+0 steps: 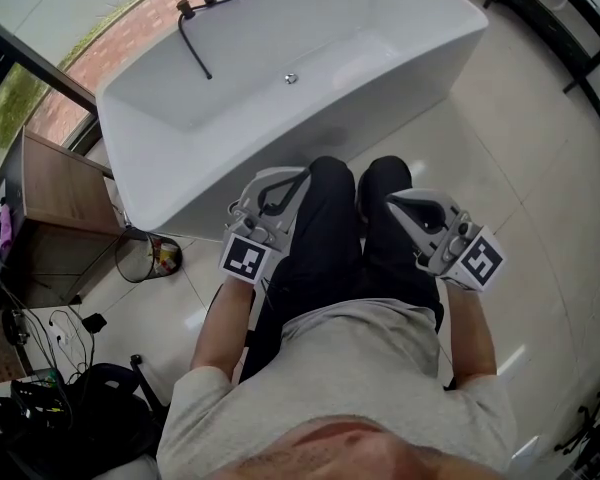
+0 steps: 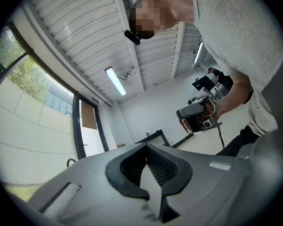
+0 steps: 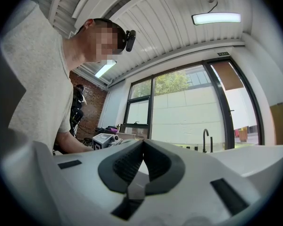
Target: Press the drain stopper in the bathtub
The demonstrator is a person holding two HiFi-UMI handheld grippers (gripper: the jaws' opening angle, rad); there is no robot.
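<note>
The white bathtub (image 1: 145,163) stands in front of me, with the small round chrome drain stopper (image 1: 291,78) on its floor. A dark faucet (image 1: 193,30) arches over the far rim. In the head view my left gripper (image 1: 280,176) and right gripper (image 1: 408,200) are held at waist height over the person's dark trousers, short of the tub's near wall. Both point upward and away from the tub. In the left gripper view the jaws (image 2: 146,146) meet at the tips with nothing between them; the right gripper's jaws (image 3: 143,141) stand the same way.
A wooden cabinet (image 1: 60,203) and a wire bin (image 1: 152,258) stand left of the tub. Cables and a dark bag (image 1: 50,378) lie at the lower left. A dark rack (image 1: 565,13) stands at the upper right. Glossy pale tiles (image 1: 520,168) cover the floor.
</note>
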